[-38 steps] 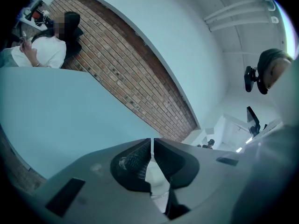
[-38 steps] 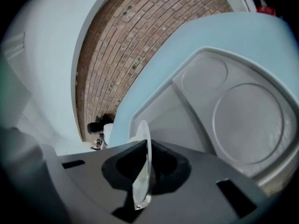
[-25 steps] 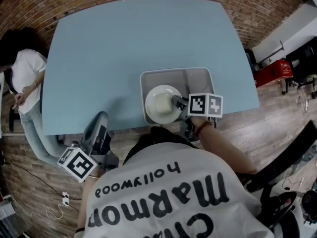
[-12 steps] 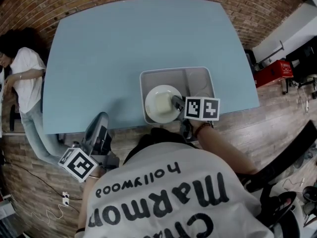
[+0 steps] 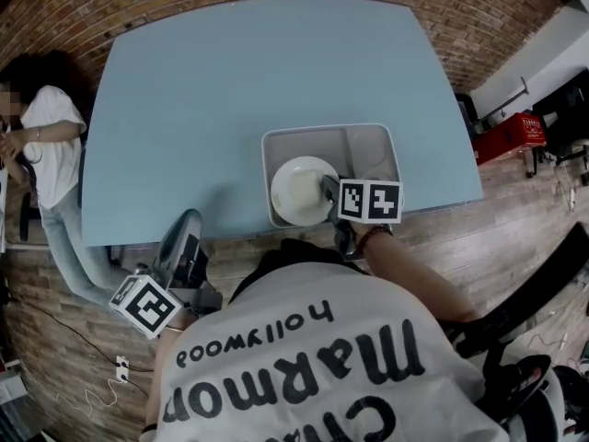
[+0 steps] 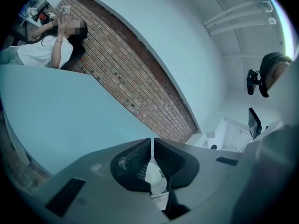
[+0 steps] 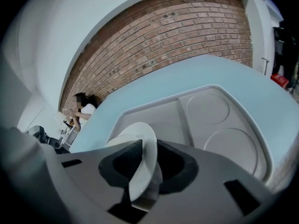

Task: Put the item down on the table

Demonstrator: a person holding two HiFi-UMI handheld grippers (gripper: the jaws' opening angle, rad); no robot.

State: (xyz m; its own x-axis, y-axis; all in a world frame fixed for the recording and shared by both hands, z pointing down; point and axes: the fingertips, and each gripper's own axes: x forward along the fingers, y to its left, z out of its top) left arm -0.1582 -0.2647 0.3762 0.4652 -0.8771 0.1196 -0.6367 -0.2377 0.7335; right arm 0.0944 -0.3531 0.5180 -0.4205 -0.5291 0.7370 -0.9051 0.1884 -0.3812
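A white plate (image 5: 300, 191) is over the left compartment of a grey tray (image 5: 368, 147) at the near edge of the light blue table (image 5: 258, 72). My right gripper (image 5: 329, 191) is shut on the plate's right rim. In the right gripper view the plate (image 7: 140, 143) stands tilted between the jaws of that gripper (image 7: 148, 164), with the tray (image 7: 205, 120) behind it. I cannot tell whether the plate touches the tray. My left gripper (image 5: 187, 221) hangs off the table's near left edge. The left gripper view shows it (image 6: 152, 160) shut on nothing.
The tray's right side has two round recesses (image 7: 233, 146) with nothing in them. A person in a white shirt (image 5: 46, 145) stands at the table's left end. A red box (image 5: 515, 129) lies on the wooden floor to the right. Brick wall behind the table.
My right gripper has drifted a little to the left and toward me with the plate still held. The person at the left has raised both hands. The left gripper has stayed put.
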